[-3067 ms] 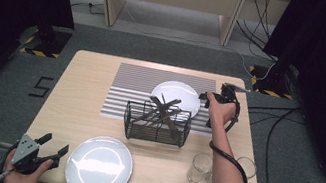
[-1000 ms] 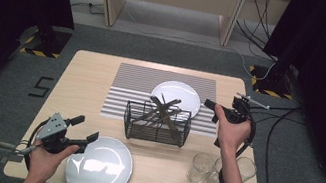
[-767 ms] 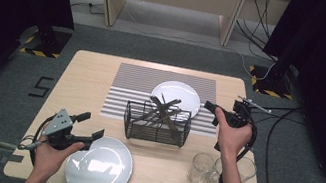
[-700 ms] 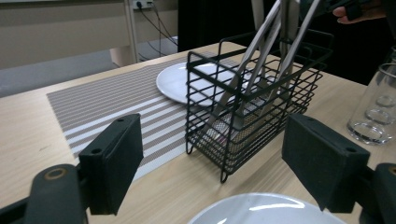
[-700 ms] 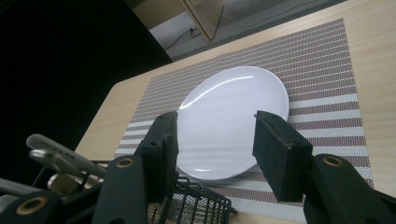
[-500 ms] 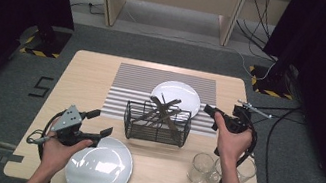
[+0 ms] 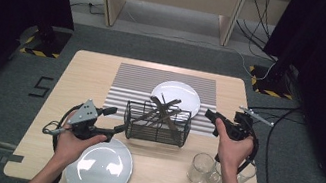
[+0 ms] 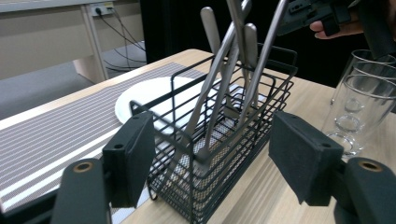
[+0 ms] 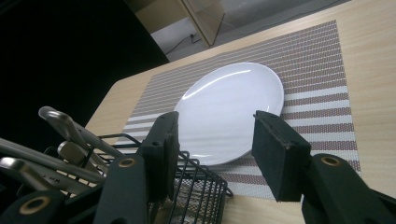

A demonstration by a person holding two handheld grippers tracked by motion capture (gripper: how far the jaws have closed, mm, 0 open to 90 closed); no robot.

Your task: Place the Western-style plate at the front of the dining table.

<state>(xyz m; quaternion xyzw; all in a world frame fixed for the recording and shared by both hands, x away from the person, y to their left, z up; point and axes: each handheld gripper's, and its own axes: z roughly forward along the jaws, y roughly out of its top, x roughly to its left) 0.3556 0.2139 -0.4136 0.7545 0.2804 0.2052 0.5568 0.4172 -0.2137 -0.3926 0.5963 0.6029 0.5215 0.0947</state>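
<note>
A black wire basket (image 7: 158, 122) with several metal cutlery pieces (image 7: 164, 108) stands mid-table on the striped mat's front edge. My left gripper (image 7: 115, 119) is just left of it, level and pointing at its end. In the left gripper view the jaws (image 8: 215, 161) are open and have just been closing a little. The basket (image 8: 224, 154) stands ahead between the pads without touching them. My right gripper (image 7: 211, 116) is open to the right of the basket. In the right gripper view (image 9: 212, 156) it looks over the basket's corner (image 9: 196, 186) at a white plate (image 9: 229, 107).
A second white plate (image 7: 99, 167) lies at the front edge below my left hand. Two clear glasses (image 7: 200, 168) (image 7: 247, 172) stand front right, under my right forearm. The striped mat (image 7: 131, 86) carries the far white plate (image 7: 176, 97). Cables trail off the right side.
My left hand has come up and to the right from the front left corner, up to the basket's left end. My right hand has drifted slightly towards the front.
</note>
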